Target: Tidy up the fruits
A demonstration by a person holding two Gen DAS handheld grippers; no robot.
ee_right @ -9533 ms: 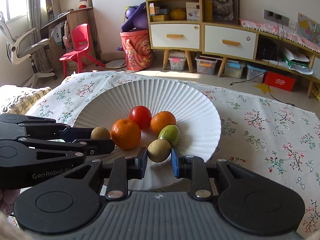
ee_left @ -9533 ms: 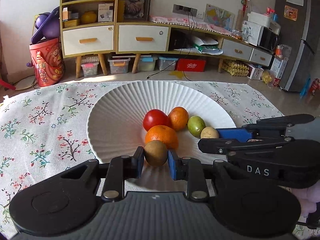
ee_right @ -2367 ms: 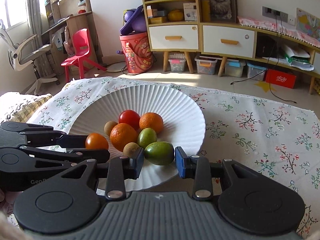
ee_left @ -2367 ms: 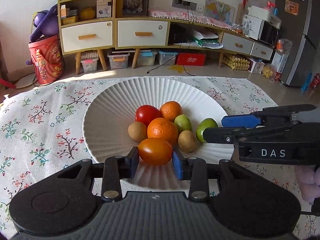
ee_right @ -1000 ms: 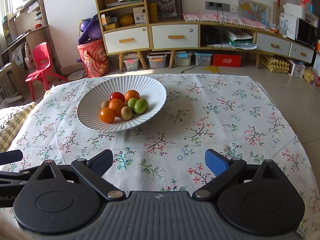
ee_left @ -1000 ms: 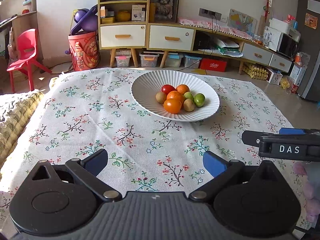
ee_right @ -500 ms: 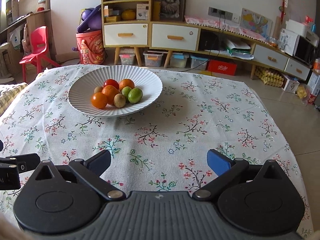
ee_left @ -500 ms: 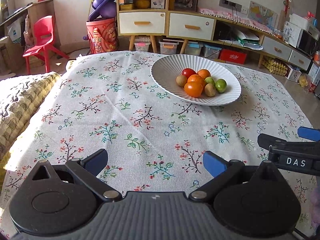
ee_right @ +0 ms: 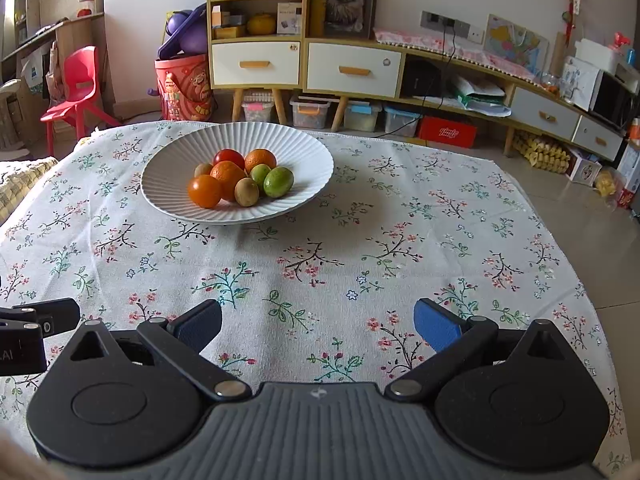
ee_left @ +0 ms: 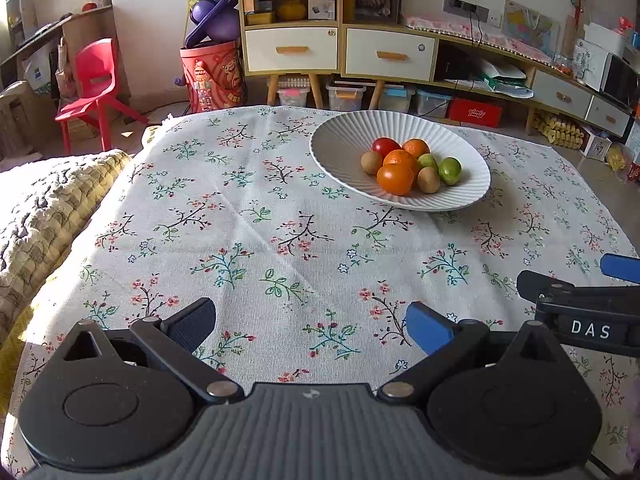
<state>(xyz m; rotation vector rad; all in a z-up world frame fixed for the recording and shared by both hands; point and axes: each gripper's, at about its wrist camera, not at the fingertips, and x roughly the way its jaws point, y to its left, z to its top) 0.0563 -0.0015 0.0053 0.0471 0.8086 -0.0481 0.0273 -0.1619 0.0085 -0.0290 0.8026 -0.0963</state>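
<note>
Tablecloth [ee_left: 256,216] fills most of both views now, where seconds ago the white bowl [ee_right: 312,160] did: both tongs have drawn well back from it toward the near edge. From the right wrist the bowl sits at about eleven o'clock, from the left wrist at about one o'clock. All seven fruits lie bunched in its hollow, touching one another, with the big orange [ee_right: 226,174] in the middle. The persimmon [ee_right: 205,191] held a moment ago by the left tongs [ee_left: 310,326] now rests at the near left of the heap, and the larger green fruit [ee_right: 279,182] from the right tongs [ee_right: 318,326] at its right. Both tongs stand wide apart and hold nothing. No fruit shows on the cloth, so the gathering looks finished, or nearly so.

Writing is scarce. The right tongs' side reads "DAS" [ee_left: 590,329] in the left view. The left tongs' side shows only the letters "AI" [ee_right: 7,356], cut off by the frame. A red box [ee_right: 448,132] under the sideboard bears white script too small to read.
</note>
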